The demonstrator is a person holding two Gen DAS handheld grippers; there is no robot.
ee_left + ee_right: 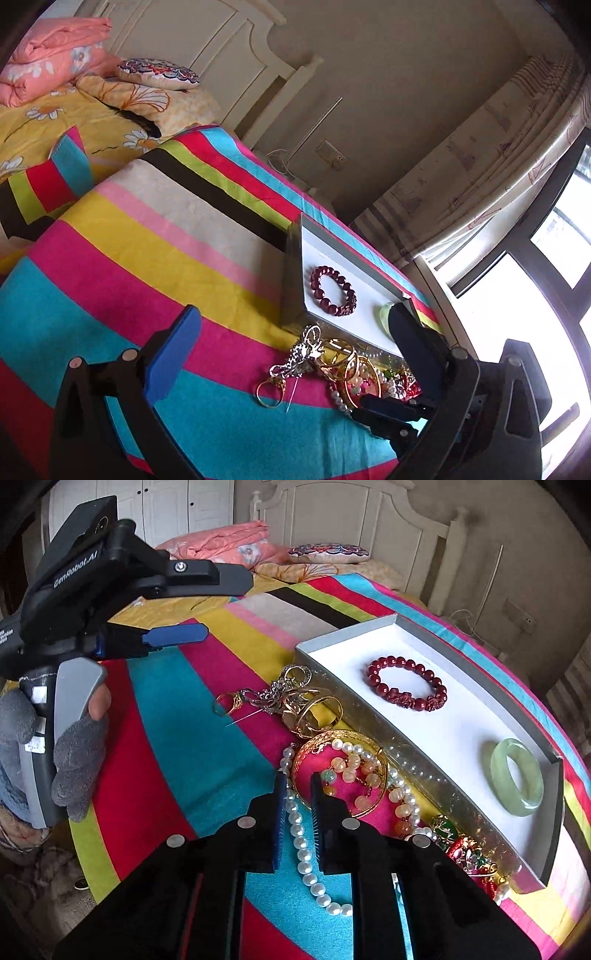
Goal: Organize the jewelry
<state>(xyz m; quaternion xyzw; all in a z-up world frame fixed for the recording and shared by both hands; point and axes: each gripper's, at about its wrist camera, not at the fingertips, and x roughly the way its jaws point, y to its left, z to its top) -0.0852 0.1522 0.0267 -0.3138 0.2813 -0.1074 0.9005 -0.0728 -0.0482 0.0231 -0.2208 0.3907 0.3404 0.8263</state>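
Observation:
A shallow grey box with a white floor lies on the striped bedspread. In it are a dark red bead bracelet and a green jade bangle. Beside the box is a jewelry pile: pearl necklace, gold bangles, silver chain and gold ring. My right gripper hangs over the pile, its jaws nearly together. The pearl strand runs through the gap, with a sliver free on one side. My left gripper is wide open and holds nothing.
A gloved hand holds the left gripper at the left. A red and green brooch and a loose pin lie in the pile. Folded pink quilts and a round cushion sit by the headboard. A window is at the right.

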